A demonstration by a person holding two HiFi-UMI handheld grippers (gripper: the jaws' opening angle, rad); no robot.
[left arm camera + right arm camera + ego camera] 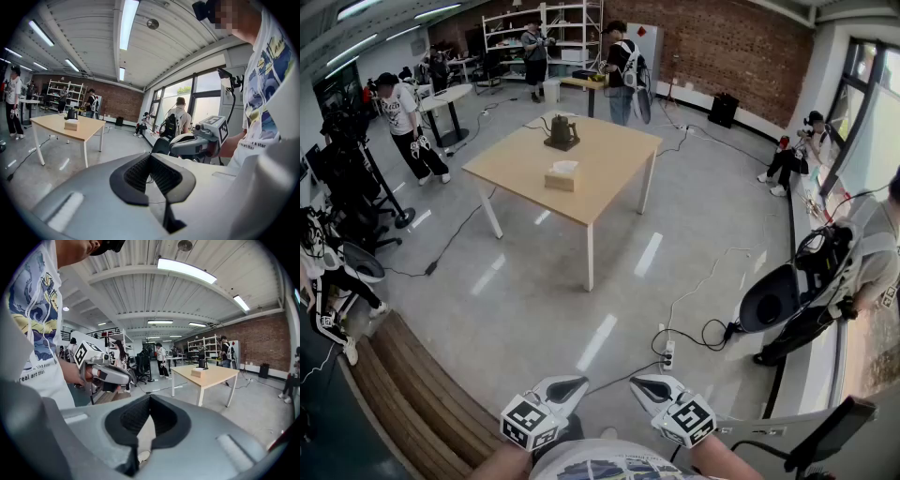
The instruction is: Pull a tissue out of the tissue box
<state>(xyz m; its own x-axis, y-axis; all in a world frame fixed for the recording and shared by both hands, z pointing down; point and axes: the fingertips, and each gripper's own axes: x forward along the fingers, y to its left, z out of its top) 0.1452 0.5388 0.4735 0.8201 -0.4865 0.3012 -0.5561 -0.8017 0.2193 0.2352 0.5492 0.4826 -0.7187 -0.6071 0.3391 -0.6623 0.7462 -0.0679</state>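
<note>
**Two grippers idle, approach not begun**

Both sets of fingers clenched, empty: left gripper [567,387], right gripper [644,384]. Tissue box [562,176] sits on table [614,150], well ahead of fingers. Next, prob.: walk up, open one pair, pinch tuft. Tuft points up; box long axis approx. crosswise to fingers, too small to be sure.

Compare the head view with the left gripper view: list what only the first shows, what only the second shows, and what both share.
Only the head view: the white power strip on the floor and the wooden bench at lower left.
Only the left gripper view: the round ceiling fixture, the dark device on the person's head, and the ribbed pads of the left gripper, jaws together with nothing between them.
Both: the table, the tissue box and dark kettle on it, and the right gripper.
</note>
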